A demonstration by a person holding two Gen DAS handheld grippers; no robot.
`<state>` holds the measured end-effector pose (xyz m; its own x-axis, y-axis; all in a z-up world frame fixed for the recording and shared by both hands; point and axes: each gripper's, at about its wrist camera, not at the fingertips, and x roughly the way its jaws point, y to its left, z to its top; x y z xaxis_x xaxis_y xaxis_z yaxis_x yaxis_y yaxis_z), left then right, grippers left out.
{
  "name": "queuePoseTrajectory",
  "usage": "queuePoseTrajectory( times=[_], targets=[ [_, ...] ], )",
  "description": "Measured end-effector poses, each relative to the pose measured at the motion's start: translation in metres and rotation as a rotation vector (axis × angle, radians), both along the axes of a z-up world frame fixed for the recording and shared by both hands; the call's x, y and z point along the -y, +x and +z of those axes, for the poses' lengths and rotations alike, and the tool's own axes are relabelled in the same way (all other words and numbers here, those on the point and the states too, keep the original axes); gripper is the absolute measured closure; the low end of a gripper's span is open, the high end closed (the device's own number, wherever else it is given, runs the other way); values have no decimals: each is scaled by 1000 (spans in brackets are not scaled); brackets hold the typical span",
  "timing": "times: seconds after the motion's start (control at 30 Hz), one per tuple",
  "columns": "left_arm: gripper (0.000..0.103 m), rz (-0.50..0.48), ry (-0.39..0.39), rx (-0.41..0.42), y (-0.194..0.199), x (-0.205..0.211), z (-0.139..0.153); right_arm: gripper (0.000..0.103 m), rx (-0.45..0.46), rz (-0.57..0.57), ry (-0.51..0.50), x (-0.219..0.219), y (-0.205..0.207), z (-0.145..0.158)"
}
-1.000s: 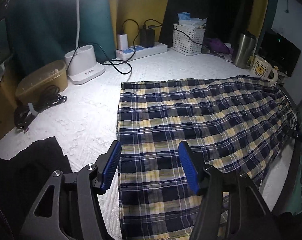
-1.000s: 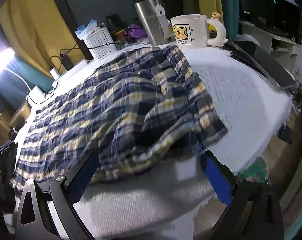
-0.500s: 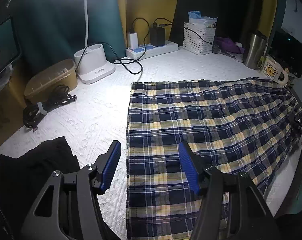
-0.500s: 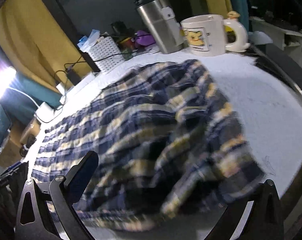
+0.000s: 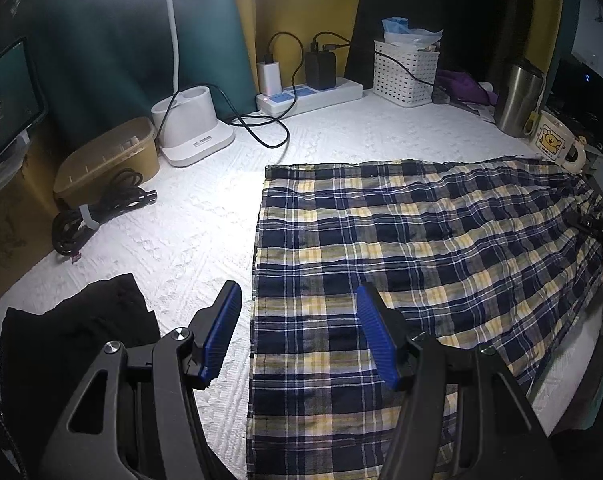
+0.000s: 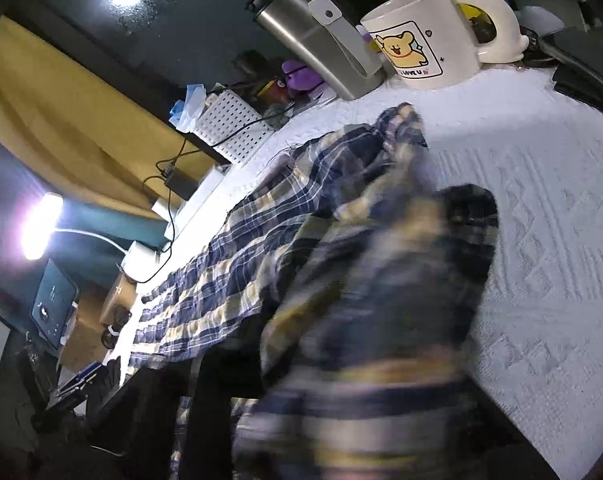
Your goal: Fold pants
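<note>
The plaid pants (image 5: pixel 401 248), navy, yellow and white, lie spread flat on the white bedcover (image 5: pixel 189 240). My left gripper (image 5: pixel 297 300) hovers open over their near left hem, one blue pad on each side of the edge, nothing pinched. At the pants' far right end a dark part of my right gripper (image 5: pixel 587 224) shows. In the right wrist view a bunched, blurred fold of the pants (image 6: pixel 381 300) is lifted close to the lens and hides the fingers, which are shut on it.
A black garment (image 5: pixel 73 344) lies at the near left. Along the back stand a lamp base (image 5: pixel 193 132), a power strip (image 5: pixel 309 96), a white basket (image 5: pixel 405 72), a steel tumbler (image 5: pixel 517 96) and a bear mug (image 6: pixel 421 36). A coiled cable (image 5: pixel 97 212) lies left.
The right gripper moved in over the pants' end and shut on it, and the cloth now rises bunched before its camera. The left gripper stayed open and barely shifted.
</note>
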<state>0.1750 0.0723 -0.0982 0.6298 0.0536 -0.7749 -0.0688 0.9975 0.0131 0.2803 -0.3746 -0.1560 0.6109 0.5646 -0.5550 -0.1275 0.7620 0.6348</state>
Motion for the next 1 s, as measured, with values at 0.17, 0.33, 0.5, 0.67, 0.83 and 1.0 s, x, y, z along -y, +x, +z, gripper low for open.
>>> queuePoseTrajectory(
  times=[0.17, 0.33, 0.5, 0.67, 0.83, 1.0],
  targets=[
    [43, 9, 1, 12, 3, 2, 6, 93, 54, -31, -66, 15, 3, 12],
    [43, -22, 16, 33, 6, 12, 10, 93, 74, -78, -116, 40, 12, 25],
    [43, -61, -3, 45, 10, 17, 9, 93, 101, -71, -180, 43, 9, 42],
    [43, -67, -23, 47, 12, 11, 4, 93, 136, -66, -215, 31, 3, 60],
    [43, -67, -48, 62, 7, 1, 2, 93, 184, -45, -254, 11, -5, 84],
    [43, -58, -69, 86, -1, -14, 2, 93, 232, -7, -297, -17, -14, 111]
  ],
)
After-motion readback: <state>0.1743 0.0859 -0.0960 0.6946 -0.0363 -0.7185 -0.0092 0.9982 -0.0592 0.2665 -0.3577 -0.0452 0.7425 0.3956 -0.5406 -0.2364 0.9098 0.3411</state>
